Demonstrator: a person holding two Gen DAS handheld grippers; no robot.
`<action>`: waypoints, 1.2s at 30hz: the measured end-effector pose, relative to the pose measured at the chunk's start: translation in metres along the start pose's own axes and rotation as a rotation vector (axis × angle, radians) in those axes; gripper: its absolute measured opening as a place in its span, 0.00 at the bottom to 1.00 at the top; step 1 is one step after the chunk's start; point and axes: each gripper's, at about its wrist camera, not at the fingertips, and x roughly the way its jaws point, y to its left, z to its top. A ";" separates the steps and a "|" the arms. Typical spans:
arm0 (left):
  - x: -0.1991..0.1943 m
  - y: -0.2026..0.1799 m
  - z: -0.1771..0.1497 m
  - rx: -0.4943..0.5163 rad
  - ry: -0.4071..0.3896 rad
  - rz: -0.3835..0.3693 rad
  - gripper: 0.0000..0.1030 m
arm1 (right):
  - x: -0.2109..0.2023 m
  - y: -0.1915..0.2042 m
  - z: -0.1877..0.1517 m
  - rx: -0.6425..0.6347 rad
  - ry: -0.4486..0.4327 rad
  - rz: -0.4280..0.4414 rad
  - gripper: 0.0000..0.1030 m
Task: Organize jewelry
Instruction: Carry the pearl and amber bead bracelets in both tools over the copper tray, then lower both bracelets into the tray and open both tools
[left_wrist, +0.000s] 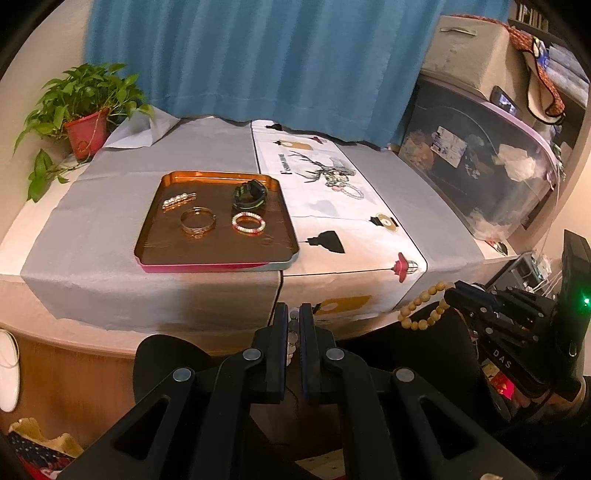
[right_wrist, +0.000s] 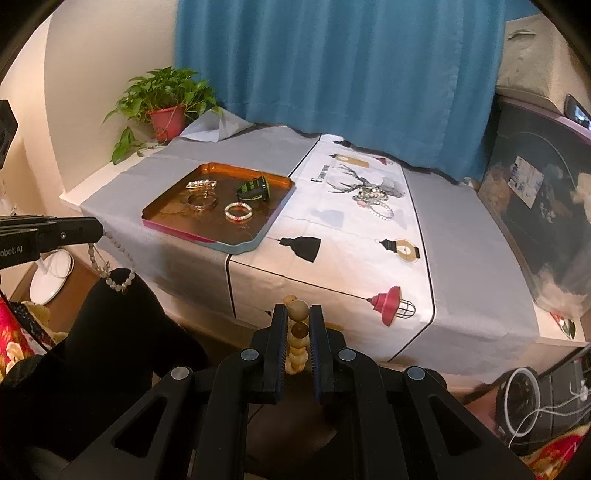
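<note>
Near the table's front edge, right gripper (right_wrist: 298, 328) clamps the wooden bead bracelet (right_wrist: 297, 334), left gripper (left_wrist: 294, 325) pinches the pale bead strand (right_wrist: 110, 266): both light, limp, best held mid-strand

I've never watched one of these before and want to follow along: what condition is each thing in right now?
Left gripper: shut on a pale grey bead string, held off the table.
Right gripper: shut on a tan wooden bead bracelet, held off the table.
Orange metal tray: flat on the table, holding four pieces.
Black-and-green watch: in the tray, strap curled.
Tangled jewelry pile: on the white cloth, outside the tray.
</note>
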 end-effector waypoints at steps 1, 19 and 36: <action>0.001 0.001 0.001 -0.005 -0.001 0.003 0.04 | 0.003 0.001 0.002 -0.004 0.005 0.001 0.12; 0.029 0.059 0.053 -0.052 -0.037 0.032 0.04 | 0.062 0.031 0.074 -0.075 0.003 0.012 0.12; 0.115 0.111 0.104 -0.057 0.024 0.067 0.04 | 0.161 0.081 0.138 -0.112 0.024 0.110 0.12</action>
